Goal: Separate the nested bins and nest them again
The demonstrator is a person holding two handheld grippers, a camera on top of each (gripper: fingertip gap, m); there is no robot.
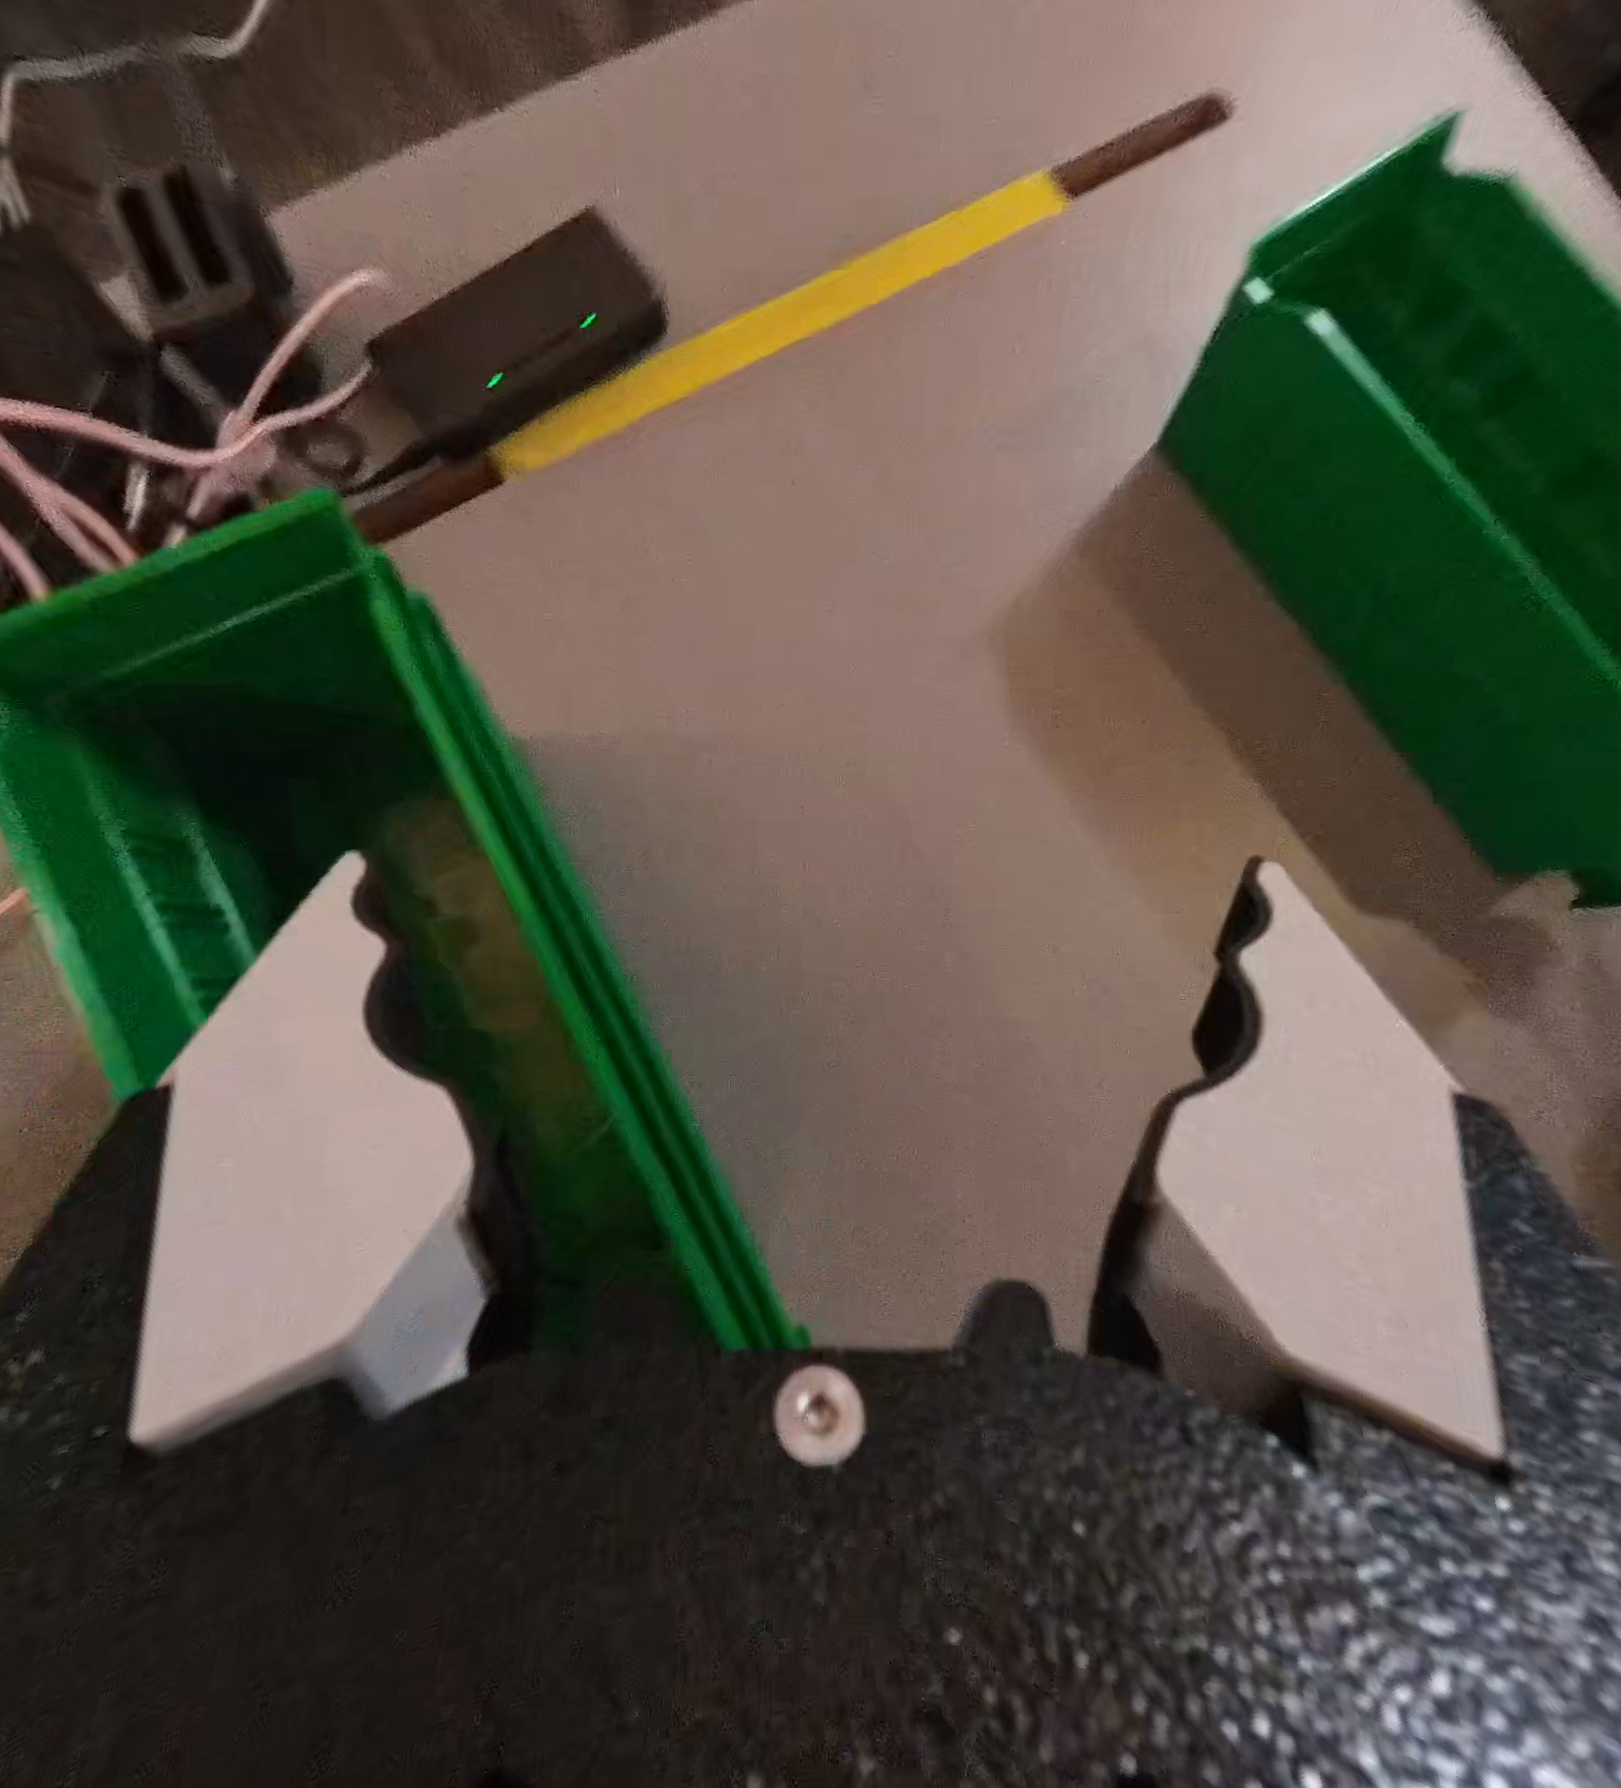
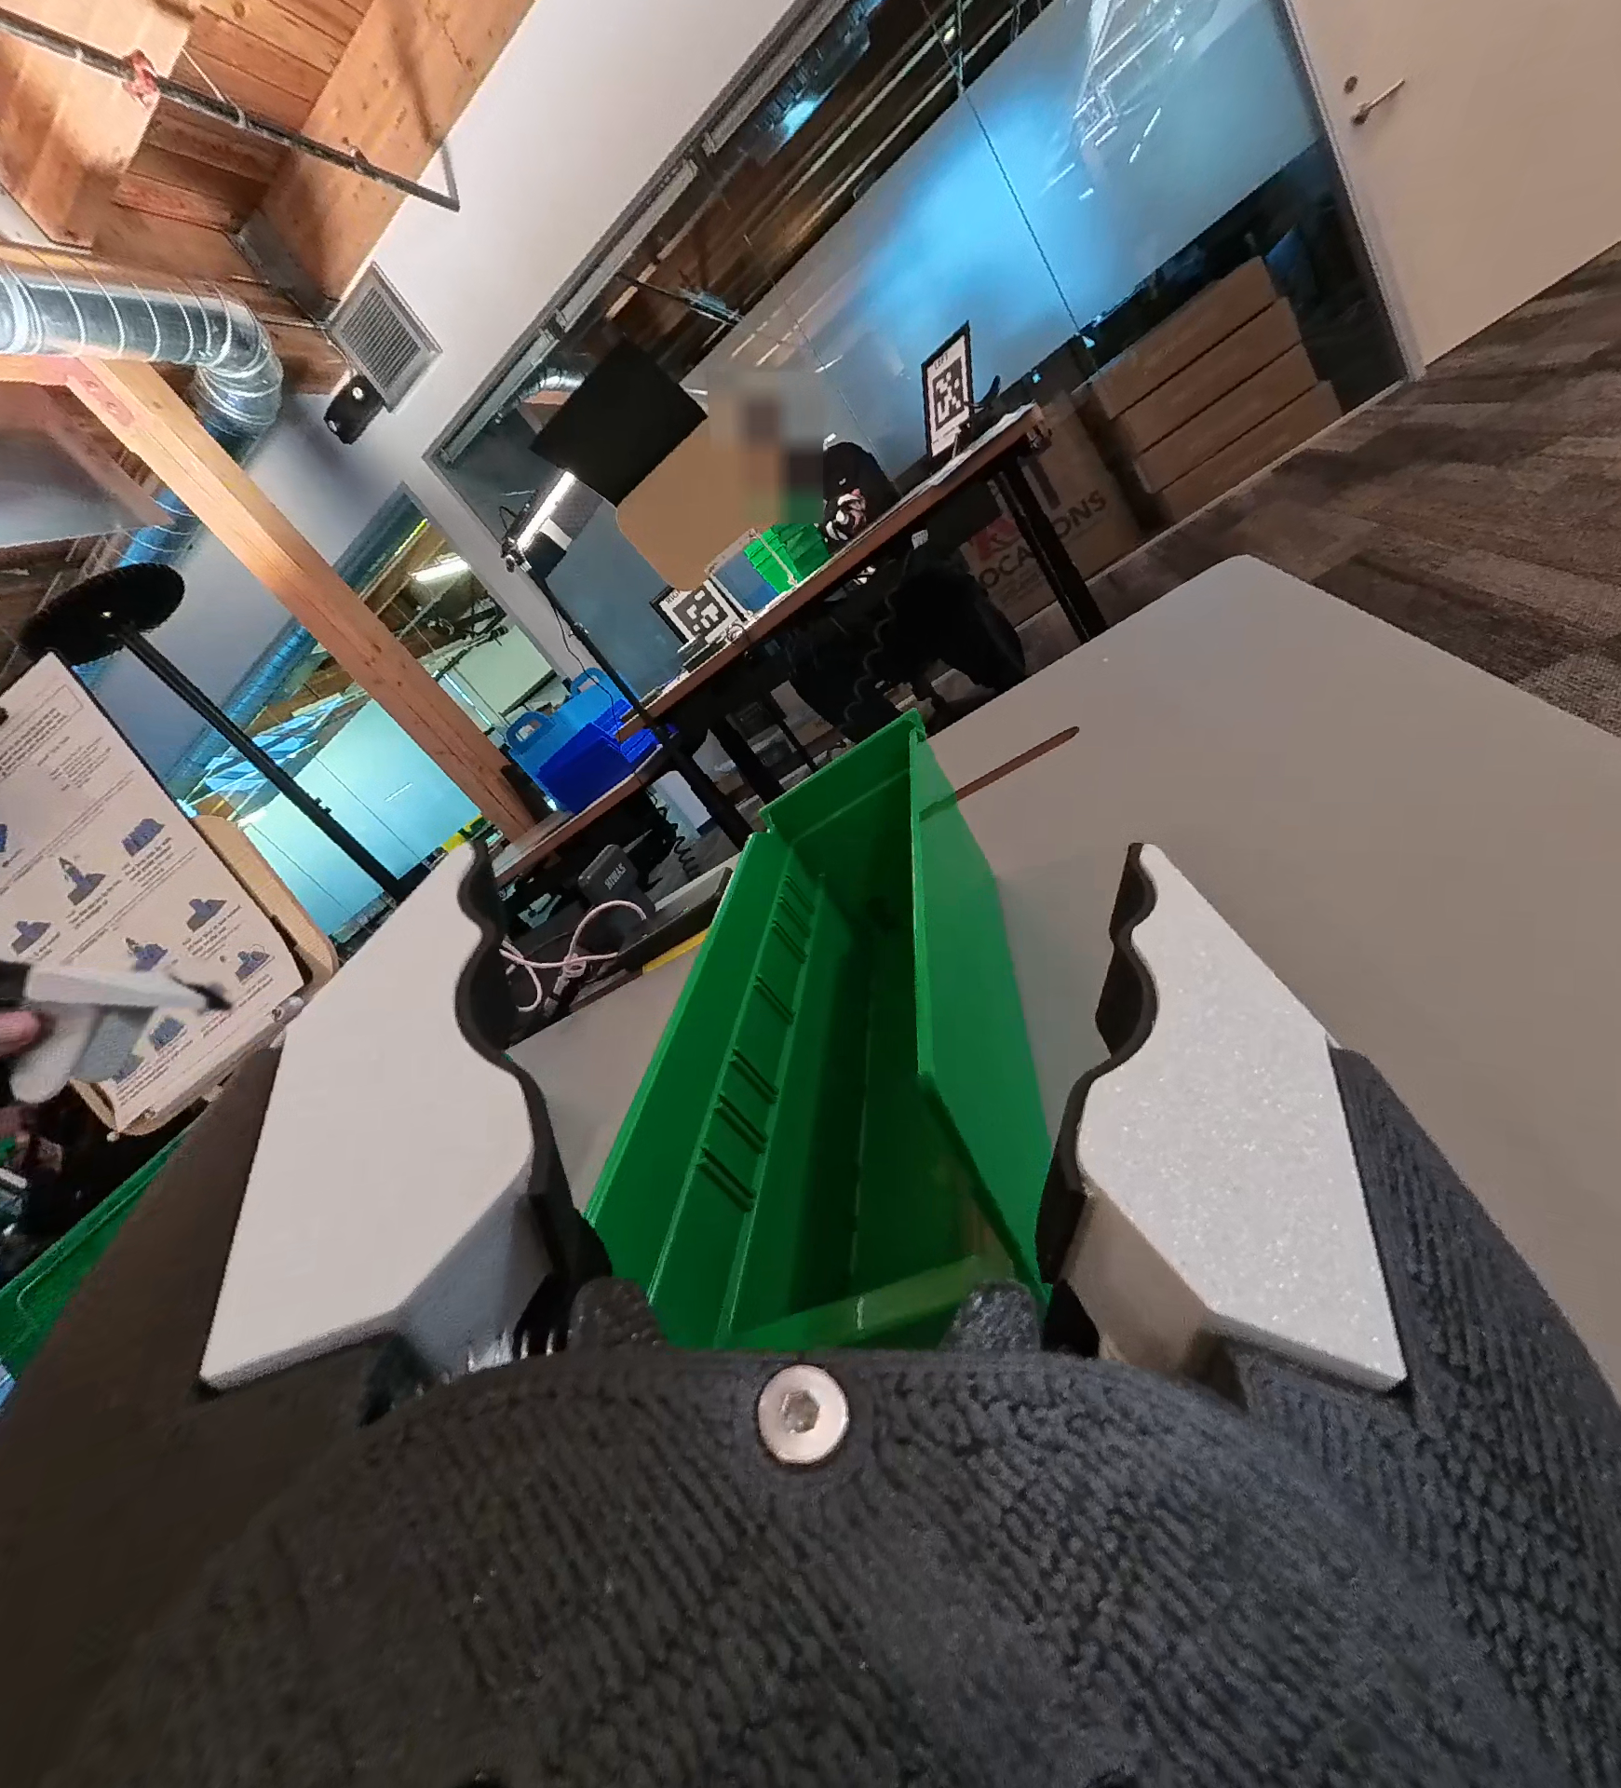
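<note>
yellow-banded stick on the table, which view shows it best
The left wrist view. There the yellow-banded stick lies in full across the table, with both brown ends and the yellow middle visible, though slightly blurred. The right wrist view shows only one thin brown end poking out behind the green bin.

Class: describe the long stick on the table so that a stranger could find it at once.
Start at the pale table and look between the two green bins. Beyond them, beside a black box, lies the stick. It alone is thin, yellow in the middle and brown at both ends.
</note>
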